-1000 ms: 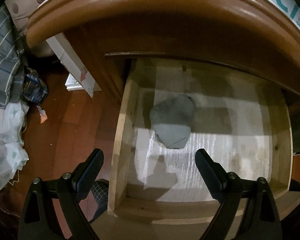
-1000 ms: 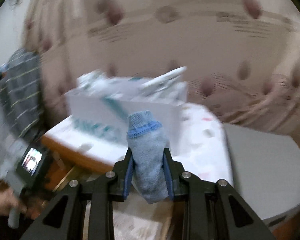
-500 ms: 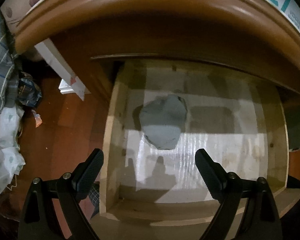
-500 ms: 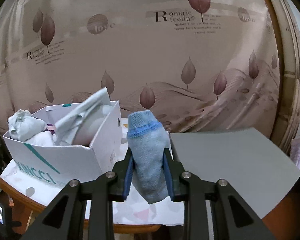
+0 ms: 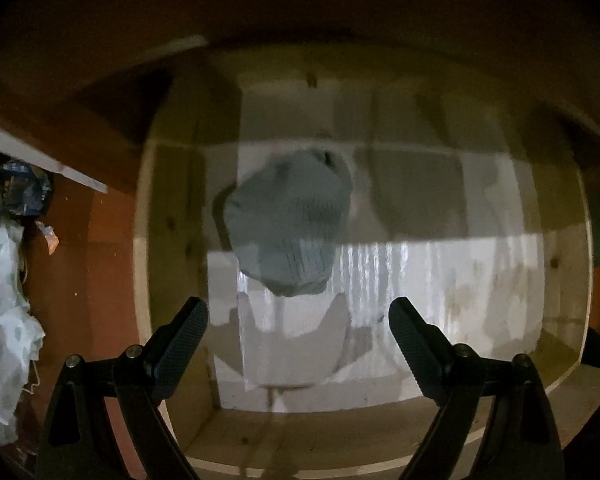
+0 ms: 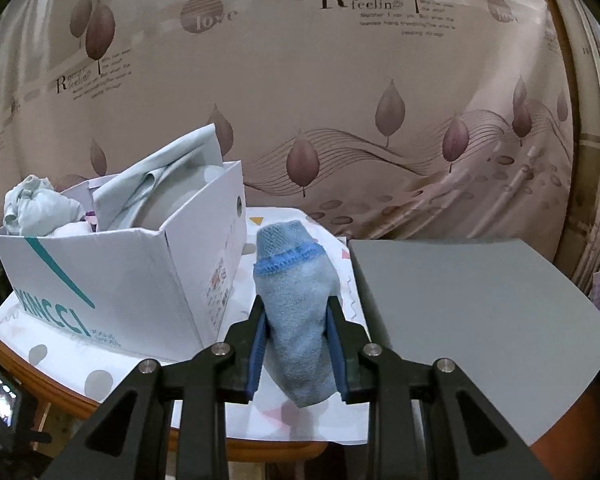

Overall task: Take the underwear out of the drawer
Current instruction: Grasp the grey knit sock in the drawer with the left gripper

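Left wrist view now looks straight down into the open drawer [image 5: 172, 240] from closer in than a second ago: the wooden top that filled the upper part of the picture has slid out of sight, and the grey bundle of underwear [image 5: 288, 224] has grown larger and sits just ahead of the left gripper [image 5: 298, 330]. Its jaws are spread wide with nothing between them, and they have not yet reached the cloth. The bundle lies on the pale drawer liner, toward the left side wall, apart from it. The picture is dim and slightly smeared, so the fold of the cloth is hard to read.

On the right wrist view the swing has ended. A second ago the picture was blurred; now it is sharp and steady, showing the white cardboard box [image 6: 112, 272] of clothes on the patterned cloth and a grey board [image 6: 472, 300] beside it. The right gripper [image 6: 296, 340] remains clamped on a blue garment [image 6: 296, 308], carried above the tabletop between box and board.

So one piece appears to be out and awaiting release, while the left side seems lined up to descend on the last one visible in the drawer.
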Action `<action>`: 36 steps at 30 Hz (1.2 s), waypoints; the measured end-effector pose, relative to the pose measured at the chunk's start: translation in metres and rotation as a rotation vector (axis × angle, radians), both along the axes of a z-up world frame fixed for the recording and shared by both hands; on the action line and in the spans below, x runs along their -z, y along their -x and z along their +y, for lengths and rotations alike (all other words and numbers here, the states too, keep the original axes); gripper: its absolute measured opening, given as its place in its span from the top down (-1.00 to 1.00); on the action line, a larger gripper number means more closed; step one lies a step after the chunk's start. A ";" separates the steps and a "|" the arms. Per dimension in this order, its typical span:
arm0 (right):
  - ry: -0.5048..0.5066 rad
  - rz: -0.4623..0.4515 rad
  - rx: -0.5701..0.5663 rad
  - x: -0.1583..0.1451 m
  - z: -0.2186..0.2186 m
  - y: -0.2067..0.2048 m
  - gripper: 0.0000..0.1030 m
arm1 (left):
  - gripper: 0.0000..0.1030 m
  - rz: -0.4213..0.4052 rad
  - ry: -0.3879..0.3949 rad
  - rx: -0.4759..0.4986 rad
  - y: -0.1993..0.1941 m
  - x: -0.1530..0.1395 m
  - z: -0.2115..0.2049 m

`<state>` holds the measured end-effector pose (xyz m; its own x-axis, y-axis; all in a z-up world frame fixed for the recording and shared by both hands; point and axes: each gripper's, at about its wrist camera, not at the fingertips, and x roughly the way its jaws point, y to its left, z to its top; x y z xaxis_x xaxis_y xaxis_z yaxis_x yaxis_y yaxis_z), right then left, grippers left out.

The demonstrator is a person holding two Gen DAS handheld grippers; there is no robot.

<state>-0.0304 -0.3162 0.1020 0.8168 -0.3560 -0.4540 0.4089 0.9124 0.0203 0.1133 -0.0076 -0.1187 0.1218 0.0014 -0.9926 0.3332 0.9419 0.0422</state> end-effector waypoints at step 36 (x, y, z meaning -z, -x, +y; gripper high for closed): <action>-0.017 0.034 -0.048 0.009 0.002 -0.004 0.46 | 0.50 0.049 -0.090 0.137 -0.013 0.032 -0.006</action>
<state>-0.0259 -0.3141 0.0932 0.8168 -0.3084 -0.4876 0.3651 0.9307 0.0228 0.1266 -0.0134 -0.1510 0.0781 0.0769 -0.9940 0.4622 0.8806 0.1044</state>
